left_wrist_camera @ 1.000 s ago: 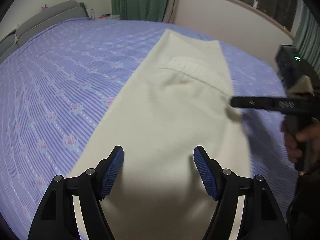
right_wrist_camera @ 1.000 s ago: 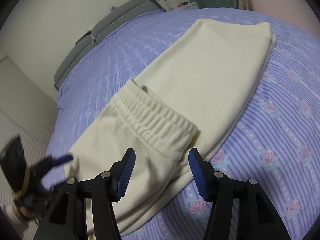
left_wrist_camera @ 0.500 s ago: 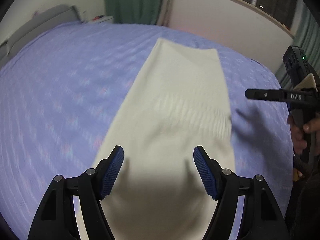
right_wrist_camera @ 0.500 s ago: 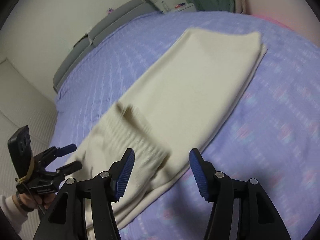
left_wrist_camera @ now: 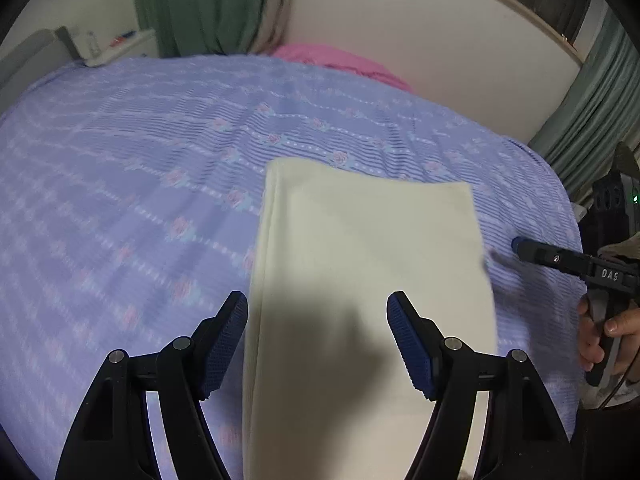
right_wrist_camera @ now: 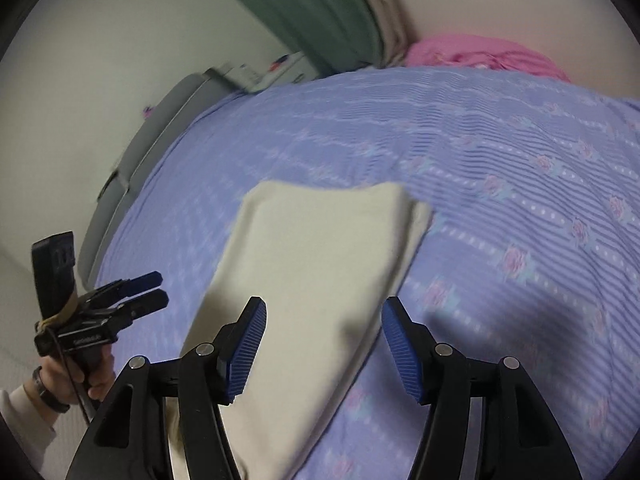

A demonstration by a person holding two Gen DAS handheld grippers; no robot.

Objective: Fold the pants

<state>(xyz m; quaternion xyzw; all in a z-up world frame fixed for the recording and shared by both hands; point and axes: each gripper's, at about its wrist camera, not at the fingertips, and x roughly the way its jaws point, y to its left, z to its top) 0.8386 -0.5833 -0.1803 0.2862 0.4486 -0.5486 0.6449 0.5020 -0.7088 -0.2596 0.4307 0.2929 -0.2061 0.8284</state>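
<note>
1. Left wrist view: cream pants (left_wrist_camera: 360, 280) lie as a long folded strip on the purple floral bedspread (left_wrist_camera: 120, 200), reaching toward the bed's far edge. The left gripper (left_wrist_camera: 317, 344) hovers above them, released and empty. Pink fabric (left_wrist_camera: 340, 64) and green curtains (left_wrist_camera: 200, 4) line the far edge.
2. Right wrist view: the right gripper (right_wrist_camera: 323, 352), its jaws parting, grasps nothing; the grey headboard (right_wrist_camera: 160, 128) stands at the bed's left end.

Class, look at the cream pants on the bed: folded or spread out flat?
Folded. The cream pants lie as a narrow strip on the lilac bedspread, and layered edges show at the far end. How many folds, cannot tell.
</note>
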